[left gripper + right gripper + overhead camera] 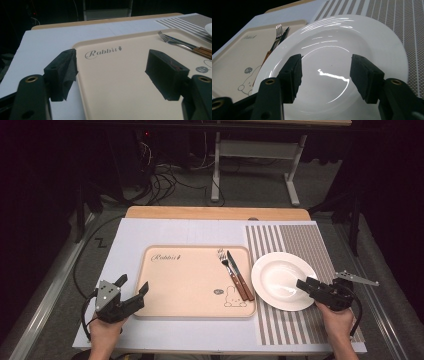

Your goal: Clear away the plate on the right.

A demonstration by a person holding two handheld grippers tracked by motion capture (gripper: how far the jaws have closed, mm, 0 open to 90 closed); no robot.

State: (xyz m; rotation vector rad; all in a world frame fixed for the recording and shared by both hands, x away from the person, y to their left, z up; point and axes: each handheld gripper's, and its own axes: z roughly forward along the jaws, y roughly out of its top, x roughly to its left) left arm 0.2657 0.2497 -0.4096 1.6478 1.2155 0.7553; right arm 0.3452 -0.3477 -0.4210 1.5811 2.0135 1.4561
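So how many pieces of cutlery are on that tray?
2: a fork and a knife, side by side at the tray's right edge.

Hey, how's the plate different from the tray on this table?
The white plate is round and glossy; the beige tray is rectangular and matte with a rabbit print. The plate sits empty on the striped placemat; the tray lies on the white board and carries a fork and knife. Both lie flat.

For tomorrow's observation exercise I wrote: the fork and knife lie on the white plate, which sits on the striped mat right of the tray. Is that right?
Not quite. The fork and knife lie on the tray, along its right side, as the high view shows. The white plate is bare and does sit on the striped mat, right of the tray.
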